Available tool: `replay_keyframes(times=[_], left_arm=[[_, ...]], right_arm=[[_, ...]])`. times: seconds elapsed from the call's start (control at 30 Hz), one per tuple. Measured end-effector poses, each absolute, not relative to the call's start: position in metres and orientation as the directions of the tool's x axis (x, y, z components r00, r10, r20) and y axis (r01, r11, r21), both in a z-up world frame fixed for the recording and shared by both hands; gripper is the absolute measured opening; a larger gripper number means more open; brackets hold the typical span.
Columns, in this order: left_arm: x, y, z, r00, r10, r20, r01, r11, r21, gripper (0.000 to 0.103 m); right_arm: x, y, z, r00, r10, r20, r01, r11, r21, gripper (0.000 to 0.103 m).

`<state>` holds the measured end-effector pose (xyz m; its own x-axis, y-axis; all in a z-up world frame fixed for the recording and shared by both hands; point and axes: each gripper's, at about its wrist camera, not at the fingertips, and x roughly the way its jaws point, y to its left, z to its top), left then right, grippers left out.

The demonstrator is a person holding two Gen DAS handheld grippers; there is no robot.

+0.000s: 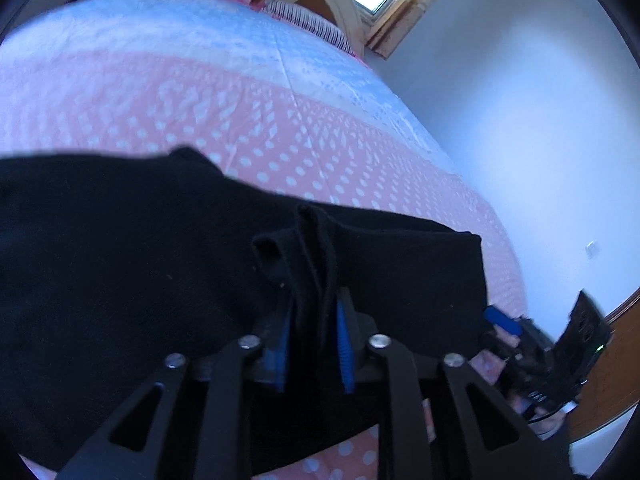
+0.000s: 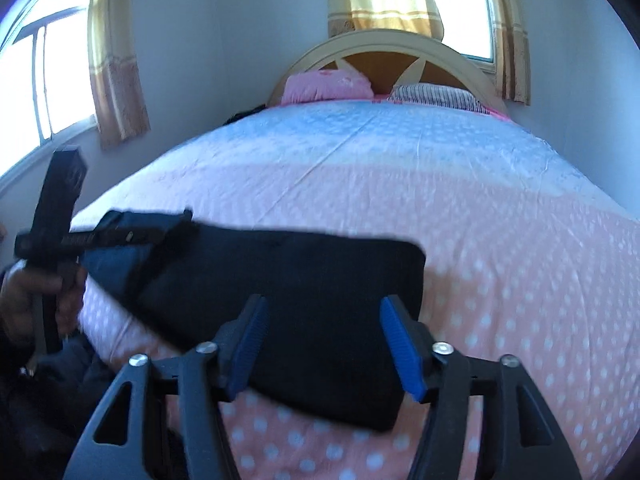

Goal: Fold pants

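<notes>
Pants: the black pants (image 2: 312, 300) lie on the bed (image 2: 460, 208) near its foot edge, already doubled into a thick oblong, so the folding looks well along.
Left gripper: the left gripper (image 1: 312, 320) is clamped on a bunched pleat of the pants' cloth, its blue pads (image 1: 345, 344) squeezing several layers; I judge the pinch is there to keep the stacked layers from sliding apart.
Right gripper: the right gripper (image 2: 324, 344) hangs just over the folded bundle with its jaws wide apart and nothing between them; whether the tips touch the fabric I cannot tell.
Why there: the foot edge keeps the bundle within easy reach of the person.
Next: probably a last fold or a smoothing pass, one end held firm.
Bedding: a pink pillow (image 2: 326, 84) and a striped pillow (image 2: 434, 96) sit at the headboard (image 2: 384, 40), well apart from the work.
</notes>
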<state>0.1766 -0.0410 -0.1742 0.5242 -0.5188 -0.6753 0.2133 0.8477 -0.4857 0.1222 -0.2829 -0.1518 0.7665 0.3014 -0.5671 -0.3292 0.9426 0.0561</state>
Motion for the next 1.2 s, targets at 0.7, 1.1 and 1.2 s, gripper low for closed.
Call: replay_keyframes(times=[0.7,1.1,1.2], left_arm=[[0.17,-0.012,-0.141,0.69,-0.343,-0.638,0.248,0.939,-0.237,0.071],[0.149,0.12,-0.131,0.769,-0.031,-0.639,-0.023,0.997,-0.076,0.078],[0.151,0.154,-0.143,0.752,0.031,-0.658,-0.107,0.991,-0.076,0.078]], right_arm=[[0.123,-0.23,-0.152,0.772,0.263,-0.579,-0.365,0.929,-0.065,0.064],[0.133,-0.099,-0.163,0.633,0.462,-0.622,-0.619,0.784,-0.048,0.064],[0.143,-0.077,-0.183,0.601,0.425,-0.677,-0.615,0.787,-0.052,0.064]])
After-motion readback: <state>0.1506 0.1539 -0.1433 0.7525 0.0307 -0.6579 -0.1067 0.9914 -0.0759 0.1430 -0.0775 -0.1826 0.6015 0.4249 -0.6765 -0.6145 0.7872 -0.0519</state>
